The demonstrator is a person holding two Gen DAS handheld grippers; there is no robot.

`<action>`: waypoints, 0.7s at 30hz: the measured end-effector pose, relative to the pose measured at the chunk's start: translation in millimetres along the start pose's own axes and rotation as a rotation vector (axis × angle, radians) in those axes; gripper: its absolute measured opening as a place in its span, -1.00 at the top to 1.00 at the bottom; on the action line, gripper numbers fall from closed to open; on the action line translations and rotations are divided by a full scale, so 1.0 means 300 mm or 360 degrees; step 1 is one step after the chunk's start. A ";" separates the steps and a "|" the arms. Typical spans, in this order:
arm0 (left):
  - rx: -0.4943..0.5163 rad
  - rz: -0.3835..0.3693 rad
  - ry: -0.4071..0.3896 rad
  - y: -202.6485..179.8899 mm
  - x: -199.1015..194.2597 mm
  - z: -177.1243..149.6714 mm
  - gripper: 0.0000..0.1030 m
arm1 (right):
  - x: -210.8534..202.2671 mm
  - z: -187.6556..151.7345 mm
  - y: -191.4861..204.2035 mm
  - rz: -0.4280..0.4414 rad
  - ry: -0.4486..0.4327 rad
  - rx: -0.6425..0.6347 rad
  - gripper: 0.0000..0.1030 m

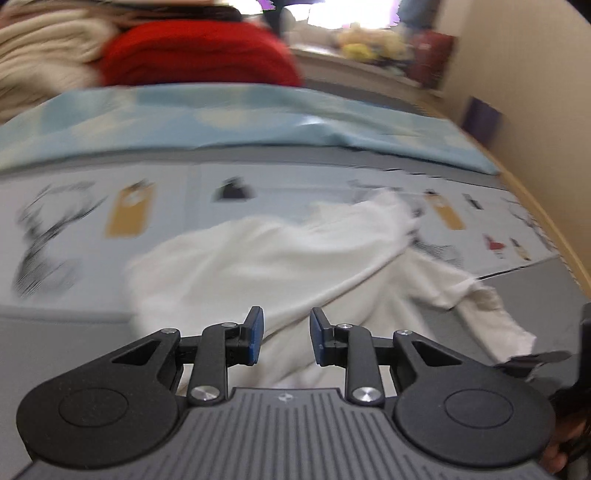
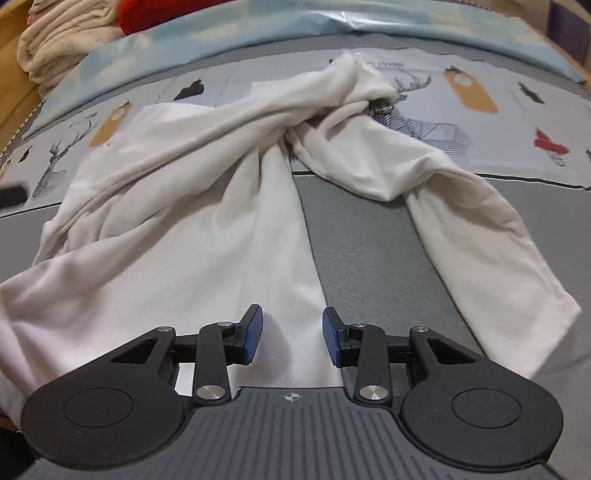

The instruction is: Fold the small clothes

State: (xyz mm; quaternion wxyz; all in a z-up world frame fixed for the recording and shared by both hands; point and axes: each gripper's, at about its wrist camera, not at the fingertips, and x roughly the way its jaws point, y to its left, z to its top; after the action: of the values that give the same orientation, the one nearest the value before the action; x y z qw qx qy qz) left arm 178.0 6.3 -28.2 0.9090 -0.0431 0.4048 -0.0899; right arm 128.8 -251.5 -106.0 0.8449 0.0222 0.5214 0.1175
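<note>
White garment (image 2: pixel 207 192) lies crumpled & twisted on printed bedsheet (image 2: pixel 498 122), apparently unfolded. Left gripper (image 1: pixel 286 334) & right gripper (image 2: pixel 291 334): jaws apart, nothing clamped, cloth below each. Fabric looks light, limp, non-fragile; likely drapes, so best pinched at a hem or corner, e.g. lower-right end. Garment type unclear; twisted centre hides seams. Left view motion-blurred; near edge cut off by gripper bodies.

A beige wall (image 1: pixel 517 74) fills the upper right of the frame; a bright window (image 1: pixel 347 11) glares at top centre above a cluttered ledge (image 1: pixel 362 62).
</note>
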 end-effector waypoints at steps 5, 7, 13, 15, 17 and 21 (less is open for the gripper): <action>0.0078 -0.0182 -0.0065 -0.124 0.162 0.063 0.42 | 0.025 0.009 -0.005 0.0011 0.0082 -0.0031 1.00; 0.0094 -0.0218 -0.0063 -0.145 0.236 0.050 0.42 | 0.019 0.003 -0.004 -0.0011 0.0105 -0.0075 1.00; 0.0200 -0.0206 0.0088 -0.176 0.401 0.030 0.42 | 0.005 0.019 -0.014 -0.0007 0.0096 -0.0164 1.00; 0.0227 -0.0220 0.0122 -0.168 0.416 0.025 0.42 | -0.002 0.037 -0.011 -0.0007 0.0053 -0.0181 0.97; 0.0278 -0.0204 0.0155 -0.154 0.420 0.009 0.51 | -0.005 0.058 -0.008 0.0008 0.0013 -0.0168 0.93; 0.0274 -0.0046 0.0143 -0.071 0.400 0.009 1.00 | 0.006 0.093 0.016 0.0025 -0.0044 -0.0155 0.92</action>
State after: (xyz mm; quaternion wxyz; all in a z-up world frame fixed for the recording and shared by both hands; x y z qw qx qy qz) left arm 256.1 -38.5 -110.5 0.8889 0.0333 0.4352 -0.1394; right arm 153.5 -244.0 -94.2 0.8512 -0.0133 0.5031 0.1489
